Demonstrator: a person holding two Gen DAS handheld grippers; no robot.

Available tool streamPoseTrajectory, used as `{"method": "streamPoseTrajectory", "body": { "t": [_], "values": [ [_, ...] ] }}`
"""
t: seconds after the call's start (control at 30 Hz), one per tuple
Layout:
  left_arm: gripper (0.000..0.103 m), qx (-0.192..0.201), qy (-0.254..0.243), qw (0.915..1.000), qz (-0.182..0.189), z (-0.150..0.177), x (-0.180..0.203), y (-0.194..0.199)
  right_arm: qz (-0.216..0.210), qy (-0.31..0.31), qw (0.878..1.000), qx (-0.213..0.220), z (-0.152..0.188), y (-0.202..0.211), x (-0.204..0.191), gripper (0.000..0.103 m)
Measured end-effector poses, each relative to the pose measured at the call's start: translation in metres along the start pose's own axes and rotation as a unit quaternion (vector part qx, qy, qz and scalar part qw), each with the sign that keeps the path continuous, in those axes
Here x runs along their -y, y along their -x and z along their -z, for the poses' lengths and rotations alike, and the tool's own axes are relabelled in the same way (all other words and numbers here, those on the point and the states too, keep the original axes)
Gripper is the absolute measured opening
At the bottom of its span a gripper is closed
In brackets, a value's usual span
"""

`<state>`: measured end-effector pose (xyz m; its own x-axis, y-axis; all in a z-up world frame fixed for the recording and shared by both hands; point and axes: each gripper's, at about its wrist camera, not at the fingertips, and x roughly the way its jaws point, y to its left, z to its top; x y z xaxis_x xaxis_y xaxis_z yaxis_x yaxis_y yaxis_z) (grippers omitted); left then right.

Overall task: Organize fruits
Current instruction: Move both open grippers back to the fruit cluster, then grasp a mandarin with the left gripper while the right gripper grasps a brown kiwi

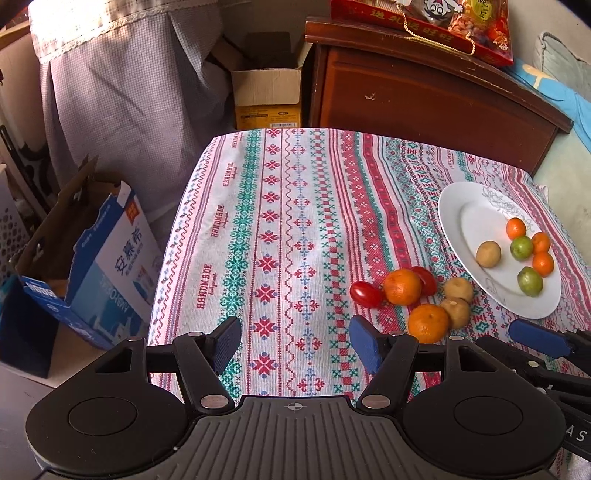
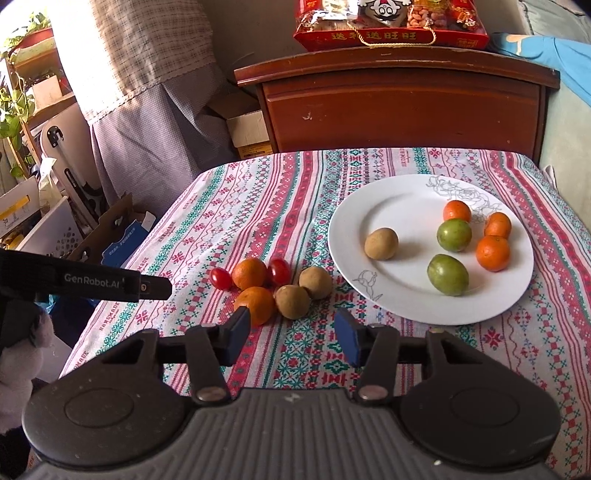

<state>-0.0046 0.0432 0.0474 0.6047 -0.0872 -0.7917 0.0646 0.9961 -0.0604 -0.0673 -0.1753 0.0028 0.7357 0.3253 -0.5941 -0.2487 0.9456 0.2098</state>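
Observation:
A white plate [image 2: 406, 206] on the patterned tablecloth [image 2: 207, 229] holds three small oranges, two green fruits [image 2: 447, 274] and a brown fruit [image 2: 381, 243]. Left of the plate a loose cluster lies on the cloth: two oranges [image 2: 256, 302], two cherry tomatoes [image 2: 220, 277] and two brown fruits [image 2: 292, 301]. My right gripper [image 2: 291, 334] is open just in front of this cluster, its left pad beside the near orange, with nothing between the jaws. My left gripper [image 1: 295, 343] is open over bare cloth, left of the cluster [image 1: 402, 286]. The plate [image 1: 476, 206] sits at its far right.
A wooden cabinet [image 2: 402, 107] with a red gift bag [image 2: 391, 26] on top stands behind the table. Open cardboard boxes [image 1: 92, 258] sit on the floor past the table's left edge. A curtain-covered shelf [image 1: 122, 92] is at the back left.

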Motion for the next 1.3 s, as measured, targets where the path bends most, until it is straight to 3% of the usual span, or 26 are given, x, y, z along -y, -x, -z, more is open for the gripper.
{"method": "streamPoseTrajectory", "body": {
  "t": [0.1, 0.3, 0.8, 1.17, 1.3],
  "values": [
    [0.064, 0.005, 0.002, 1.0, 0.006, 0.0, -0.001, -0.003, 0.003, 0.002, 1.0, 0.003, 0.0, -0.009, 0.0, 0.038],
    [0.063, 0.026, -0.007, 0.999, 0.036, -0.002, 0.006, -0.011, 0.003, -0.007, 1.0, 0.002, -0.002, -0.022, 0.005, 0.035],
    [0.055, 0.032, -0.037, 0.997, 0.06, 0.001, 0.022, -0.035, -0.013, -0.017, 1.0, -0.002, -0.001, -0.031, 0.006, 0.022],
    [0.045, 0.052, -0.05, 0.9949, 0.071, 0.001, 0.027, -0.045, -0.022, -0.028, 0.999, -0.003, -0.002, -0.034, 0.008, 0.027],
    [0.036, 0.055, -0.061, 0.9939, 0.074, 0.002, 0.032, -0.045, -0.026, -0.033, 0.999, -0.005, -0.001, -0.036, 0.009, 0.025]
  ]
}}
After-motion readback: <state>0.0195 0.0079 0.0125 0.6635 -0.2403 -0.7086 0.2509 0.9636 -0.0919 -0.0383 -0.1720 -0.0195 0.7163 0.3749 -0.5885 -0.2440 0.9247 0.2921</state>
